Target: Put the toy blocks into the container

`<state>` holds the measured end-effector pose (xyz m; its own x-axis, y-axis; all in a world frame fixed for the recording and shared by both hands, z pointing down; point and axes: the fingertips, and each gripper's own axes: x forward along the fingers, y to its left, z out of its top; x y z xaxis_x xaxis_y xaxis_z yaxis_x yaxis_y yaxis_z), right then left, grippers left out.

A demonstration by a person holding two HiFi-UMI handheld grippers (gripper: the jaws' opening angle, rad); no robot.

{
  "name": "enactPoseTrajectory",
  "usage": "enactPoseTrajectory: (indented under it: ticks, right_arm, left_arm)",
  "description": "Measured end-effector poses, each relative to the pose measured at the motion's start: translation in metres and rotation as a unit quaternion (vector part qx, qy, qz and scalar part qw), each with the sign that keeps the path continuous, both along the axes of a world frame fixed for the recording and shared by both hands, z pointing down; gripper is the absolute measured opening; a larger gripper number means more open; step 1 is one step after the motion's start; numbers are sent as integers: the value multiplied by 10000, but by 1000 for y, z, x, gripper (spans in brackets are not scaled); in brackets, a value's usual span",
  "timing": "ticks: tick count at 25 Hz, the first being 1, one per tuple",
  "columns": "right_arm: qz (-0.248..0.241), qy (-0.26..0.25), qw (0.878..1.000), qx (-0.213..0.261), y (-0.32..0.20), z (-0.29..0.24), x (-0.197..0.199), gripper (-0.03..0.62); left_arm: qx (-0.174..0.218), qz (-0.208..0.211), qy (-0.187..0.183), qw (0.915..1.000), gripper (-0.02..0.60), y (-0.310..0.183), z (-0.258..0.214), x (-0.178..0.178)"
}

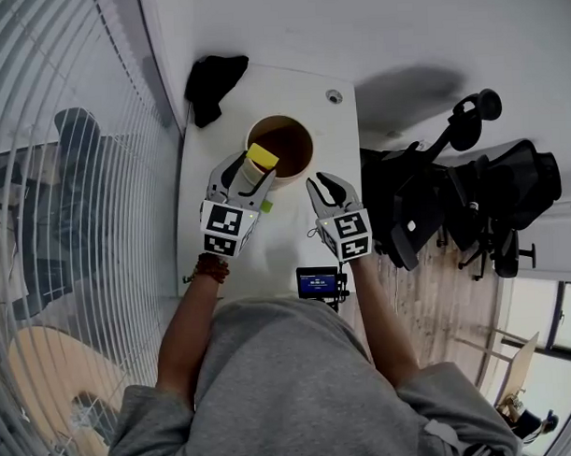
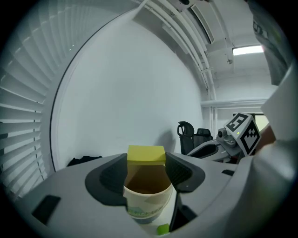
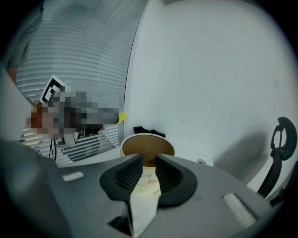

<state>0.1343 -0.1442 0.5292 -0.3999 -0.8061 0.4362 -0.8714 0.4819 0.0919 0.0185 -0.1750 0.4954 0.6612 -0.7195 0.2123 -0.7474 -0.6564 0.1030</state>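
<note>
The yellow toy block [image 1: 261,157] is off the desk [image 1: 295,86], clamped between the jaws of my left hand-held gripper [image 1: 254,169]. The left gripper view shows both pads pressed against its sides. The block sits above the near left rim of the container, a tan paper cup [image 1: 296,138] standing upright toward the far middle of the desk. A small green block [image 1: 266,205] lies on the desk just near of the cup, beside my left hand-held gripper.

My right hand-held gripper [image 1: 322,181] is at the cup's near right side, its jaws a narrow gap apart with nothing gripped; the cup wall shows through the gap.

A black cloth [image 1: 215,83] lies at the far left corner. A small lit screen [image 1: 317,283] stands at the near edge. Black office chairs [image 1: 471,192] are on the floor to the right.
</note>
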Motion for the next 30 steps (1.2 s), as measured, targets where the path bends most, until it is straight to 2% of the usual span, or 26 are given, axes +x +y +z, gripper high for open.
enactPoseTrajectory:
  ticks: [9,14,17,25,30]
  right_arm:
    - [17,-28,10000,61,2,-4,2,91]
    - [-13,-17,10000,57,4,-4,2,91]
    - [-2,-14,10000,62,6,-6,3,91]
    - [38,-35,9999,94,6,-10,6,91]
    - [30,-72,9999,125,6,-12,3,91]
  left_arm:
    - [-139,86,-326,9993,262,-8,10,21]
    - [-226,390,-548,9975,264,-11,24,37]
    - [-256,363,-684,9967,264,-12,29,40]
    - [-179,246,-638,9975,264,-8,29,36]
    - [-129,98,-642,9978,264,-2,31,22]
